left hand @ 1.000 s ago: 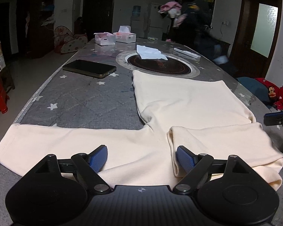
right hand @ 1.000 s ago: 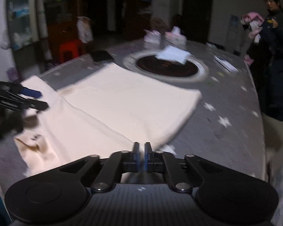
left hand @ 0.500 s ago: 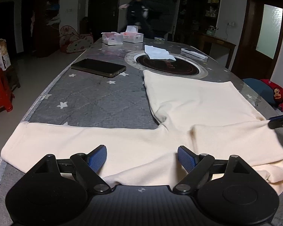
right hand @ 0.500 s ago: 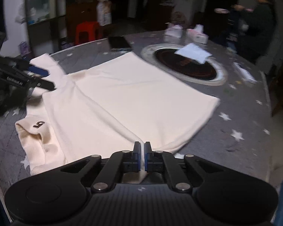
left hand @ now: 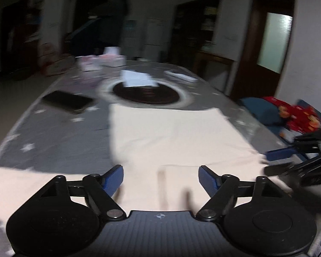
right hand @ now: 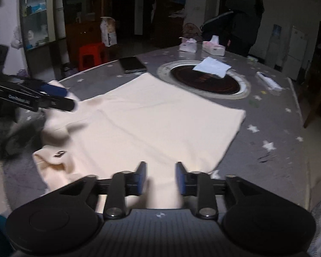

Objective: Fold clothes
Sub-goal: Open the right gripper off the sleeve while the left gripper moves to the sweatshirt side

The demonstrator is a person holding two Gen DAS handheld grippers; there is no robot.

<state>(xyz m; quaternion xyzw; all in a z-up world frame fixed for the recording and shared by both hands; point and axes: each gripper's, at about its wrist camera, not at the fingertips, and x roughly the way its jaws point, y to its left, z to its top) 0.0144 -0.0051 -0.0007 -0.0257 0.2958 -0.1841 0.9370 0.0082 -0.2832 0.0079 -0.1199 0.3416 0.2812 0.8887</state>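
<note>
- A cream shirt [right hand: 152, 124] lies flat on a gray table [right hand: 274, 115] with white stars.
- The shirt's body reaches up to the dark round plate [right hand: 205, 81] in the middle of the table.
- One sleeve [left hand: 27, 182] lies out flat to the left side in the left view.
- The left gripper [left hand: 160, 177] sits low over the near edge of the shirt. Its jaws are wide apart and closing a bit. Cloth lies under the gap, but the blue pads [left hand: 113, 178] do not pinch it.
- The right gripper [right hand: 160, 178] is over the near side edge of the shirt. Its jaws are partway apart and opening. Cloth shows between the pads, and they do not squeeze it.
- A rumpled bit of shirt with a small dark mark [right hand: 60, 153] lies near the left gripper in the right view.
- A dark phone [right hand: 132, 64] lies on the table beside the far corner of the shirt.
- A white tissue [right hand: 211, 68] lies on the round plate.
- Two tissue boxes [right hand: 213, 48] stand at the far end of the table.
- A person [right hand: 245, 21] in dark clothes stands behind the table.
</note>
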